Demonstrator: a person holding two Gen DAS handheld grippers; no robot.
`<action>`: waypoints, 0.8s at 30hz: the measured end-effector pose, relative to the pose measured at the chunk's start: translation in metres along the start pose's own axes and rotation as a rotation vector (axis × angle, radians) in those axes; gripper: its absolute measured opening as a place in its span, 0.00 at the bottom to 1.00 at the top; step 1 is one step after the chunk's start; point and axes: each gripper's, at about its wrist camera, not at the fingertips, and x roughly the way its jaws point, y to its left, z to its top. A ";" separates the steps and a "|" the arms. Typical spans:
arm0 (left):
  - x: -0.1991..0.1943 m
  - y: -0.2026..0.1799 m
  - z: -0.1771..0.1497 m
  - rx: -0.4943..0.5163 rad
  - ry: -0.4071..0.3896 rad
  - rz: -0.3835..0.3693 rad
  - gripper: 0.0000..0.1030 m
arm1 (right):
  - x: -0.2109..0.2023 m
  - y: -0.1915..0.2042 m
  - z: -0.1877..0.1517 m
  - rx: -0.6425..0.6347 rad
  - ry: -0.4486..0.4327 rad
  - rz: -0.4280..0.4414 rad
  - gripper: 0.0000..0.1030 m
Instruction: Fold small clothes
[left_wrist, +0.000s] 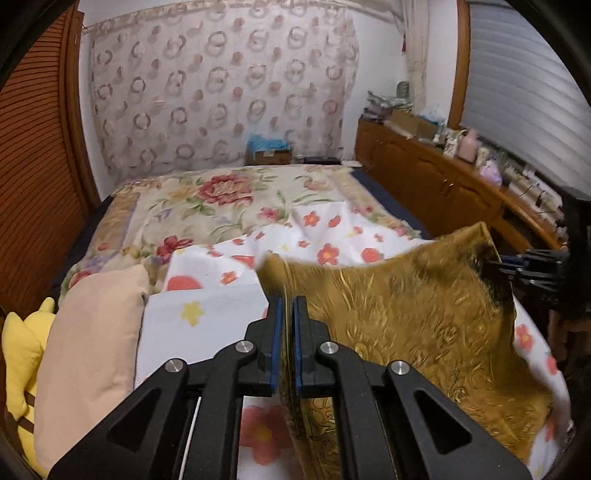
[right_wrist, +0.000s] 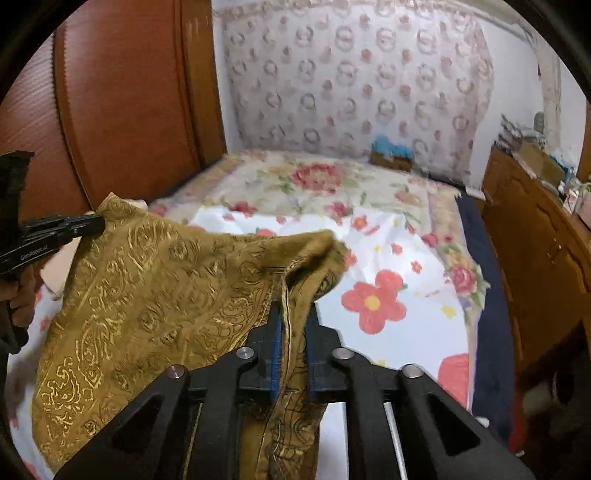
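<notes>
A mustard-gold cloth with a shiny swirl print (left_wrist: 424, 317) hangs stretched between my two grippers above the bed. My left gripper (left_wrist: 288, 306) is shut on its left edge, the fabric pinched between the blue pads. My right gripper (left_wrist: 495, 267) shows at the right of the left wrist view, gripping the far corner. In the right wrist view the same cloth (right_wrist: 155, 295) spreads to the left; my right gripper (right_wrist: 293, 314) is shut on a bunched edge, and my left gripper (right_wrist: 92, 223) holds the far corner.
Below lies a white sheet with red flowers (right_wrist: 388, 314) over a floral bedspread (left_wrist: 207, 199). A beige pillow (left_wrist: 92, 354) and a yellow plush toy (left_wrist: 18, 343) lie at the left. A wooden cabinet with clutter (left_wrist: 461, 173) stands along the right, a wooden headboard (right_wrist: 122, 110) at the left.
</notes>
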 end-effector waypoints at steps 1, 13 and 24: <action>0.000 0.000 -0.002 0.006 0.002 -0.011 0.08 | 0.000 0.000 -0.003 0.005 0.009 -0.009 0.22; -0.074 -0.024 -0.060 0.084 -0.008 -0.075 0.70 | -0.106 0.034 -0.089 0.020 -0.020 0.028 0.30; -0.132 -0.041 -0.128 0.060 0.012 -0.152 0.70 | -0.155 0.055 -0.149 0.112 0.005 0.084 0.30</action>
